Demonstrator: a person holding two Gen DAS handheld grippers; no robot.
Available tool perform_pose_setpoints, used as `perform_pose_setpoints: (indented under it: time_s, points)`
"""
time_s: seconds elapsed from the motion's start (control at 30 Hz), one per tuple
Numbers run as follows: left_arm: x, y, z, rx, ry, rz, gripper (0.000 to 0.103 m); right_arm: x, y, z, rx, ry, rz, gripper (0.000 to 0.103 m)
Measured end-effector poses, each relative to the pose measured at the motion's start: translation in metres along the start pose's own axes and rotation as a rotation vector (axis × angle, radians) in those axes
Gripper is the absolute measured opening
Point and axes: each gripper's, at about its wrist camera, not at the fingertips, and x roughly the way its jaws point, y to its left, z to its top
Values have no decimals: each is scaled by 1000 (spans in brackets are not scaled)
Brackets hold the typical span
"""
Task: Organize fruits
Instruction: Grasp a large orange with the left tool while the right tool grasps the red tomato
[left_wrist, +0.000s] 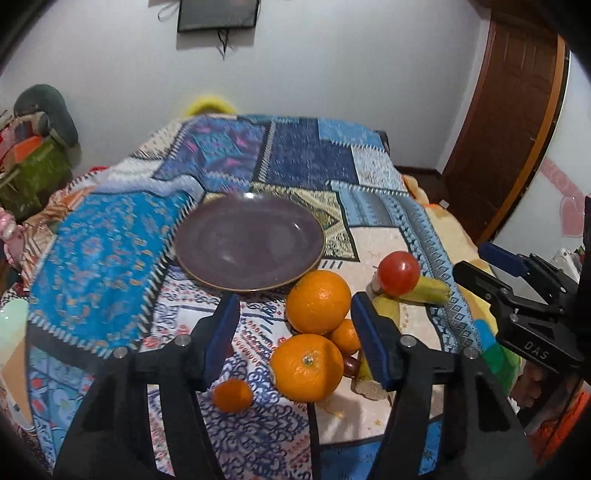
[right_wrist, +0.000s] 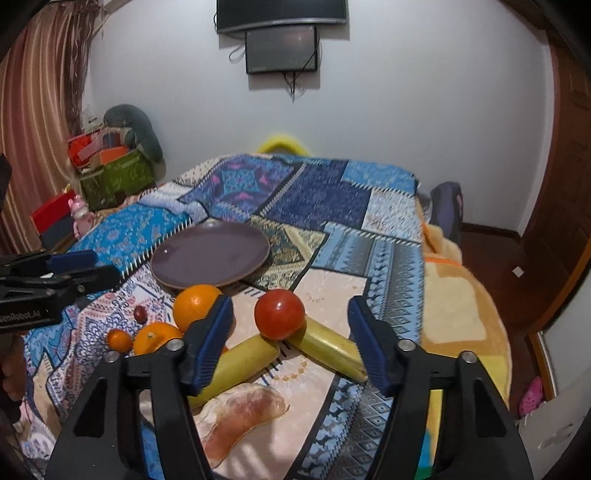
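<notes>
- Spreading under everything, the patchwork cloth (right_wrist: 325, 206) covers the table, its far edge under the white wall (right_wrist: 406, 110) and its right edge dropping to a yellow blanket (right_wrist: 461, 295).
- The purple plate (left_wrist: 243, 240) sits bare near the middle, with open cloth beyond it and to its left.
- The fruit is bunched just in front of the plate, toward the near right side of the table.
- The large orange (left_wrist: 318, 301) almost touches the plate's rim; a second orange (left_wrist: 307, 367) lies nearer, with a small one (left_wrist: 346, 336) between them and a small mandarin (left_wrist: 232, 395) apart at the left.
- The red tomato (right_wrist: 280, 314) is glossy and round and rests on two yellow-green bananas (right_wrist: 328, 347) that splay out beneath it.
- A pale, pinkish peeled piece (right_wrist: 240, 413) lies nearest; what it is I cannot tell.
- A small dark red fruit (right_wrist: 139, 313) lies alone left of the oranges.
- The left gripper (left_wrist: 295, 343) hangs above the oranges, jaws apart and empty.
- The right gripper (right_wrist: 291, 343) hangs above the tomato and bananas, likewise parted and grasping nothing.
</notes>
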Motion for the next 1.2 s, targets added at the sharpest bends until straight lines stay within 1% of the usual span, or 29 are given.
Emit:
perform_pose_setpoints:
  time_s: [0.1, 0.17, 0.23, 0.43, 0.47, 0.5, 0.57, 0.67, 0.73, 0.8, 0.93, 1.0, 1.07, 1.13, 1.2]
  points:
    - [18, -3, 1, -3, 33, -10, 63, 15, -2, 1, 1, 29, 17, 57]
    - [31, -6, 1, -4, 56, -17, 63, 27, -5, 1, 26, 62, 42, 57]
    - [42, -8, 1, -4, 74, -25, 63, 37, -7, 1, 59, 75, 61, 57]
    - [73, -10, 0, -26, 132, -37, 63, 63, -5, -3, 59, 121, 71, 57]
    - [77, -10, 0, -29, 137, -38, 65, 66, -6, -4, 59, 128, 71, 57]
    - [79, -10, 0, -32, 134, -41, 68, 69, -7, -5, 60, 135, 72, 57]
    - [84, -11, 1, -28, 133, -41, 70, 73, -10, -6, 65, 143, 82, 57]
    - [90, -12, 2, -30, 135, -48, 71, 77, -11, -5, 69, 147, 104, 57]
    - [93, -11, 2, -41, 144, -66, 72, 78, -12, -4, 69, 145, 106, 57]
    - [95, -9, 3, -53, 152, -81, 73, 81, -15, -4, 83, 153, 126, 57]
    - [98, -10, 0, -44, 163, -91, 73, 82, -15, -5, 78, 159, 143, 57]
    - [106, -10, -3, -42, 197, -97, 72, 81, -15, -6, 65, 156, 146, 56]
    - [113, -12, -7, -39, 224, -102, 66, 80, -14, -7, 57, 156, 161, 54]
    - [113, -14, -9, -37, 215, -95, 66, 81, -14, -8, 56, 160, 181, 47]
    - [113, -14, -9, -37, 212, -93, 66, 82, -12, -8, 49, 158, 184, 45]
